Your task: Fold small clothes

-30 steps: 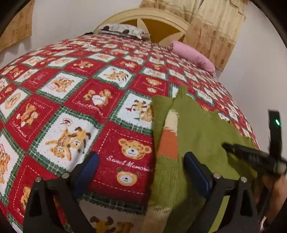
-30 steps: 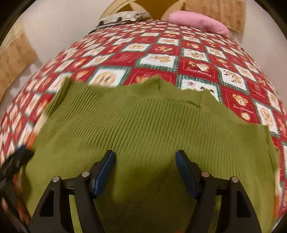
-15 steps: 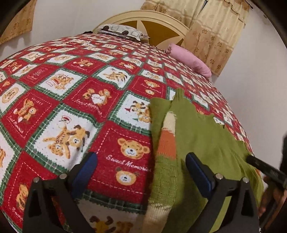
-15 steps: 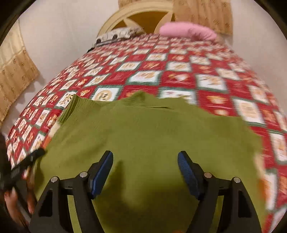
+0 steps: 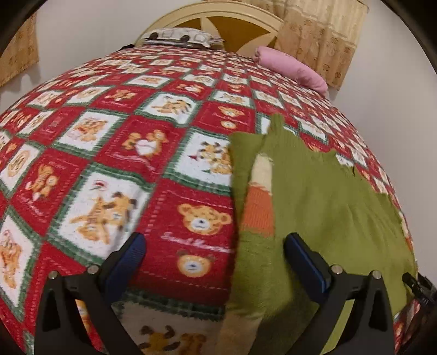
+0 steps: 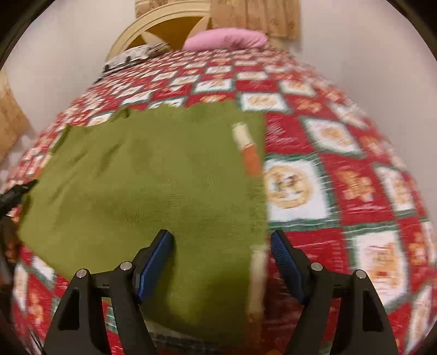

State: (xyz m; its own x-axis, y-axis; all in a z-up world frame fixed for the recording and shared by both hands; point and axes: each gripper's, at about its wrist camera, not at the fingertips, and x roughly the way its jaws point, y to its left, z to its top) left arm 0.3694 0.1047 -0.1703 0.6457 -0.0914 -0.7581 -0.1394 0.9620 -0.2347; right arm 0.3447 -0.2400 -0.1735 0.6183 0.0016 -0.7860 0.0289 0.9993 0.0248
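A small green knit sweater (image 5: 322,207) lies flat on the bed, with a sleeve banded cream and orange (image 5: 259,202) folded along its left edge. My left gripper (image 5: 215,254) is open and empty above that left edge. In the right wrist view the sweater (image 6: 153,180) fills the left half, with a banded sleeve (image 6: 247,150) along its right edge. My right gripper (image 6: 222,252) is open and empty over the sweater's near right edge. The other gripper's tip shows at the far left (image 6: 16,192).
The bed carries a red, white and green teddy-bear quilt (image 5: 131,153). A pink pillow (image 5: 292,68) and a patterned pillow (image 5: 180,37) lie by the cream headboard (image 5: 215,16). White walls and beige curtains (image 5: 319,30) stand behind.
My right gripper has swung to the right, from the sweater's middle to its right edge. My left gripper has shifted slightly. The sweater lies as before.
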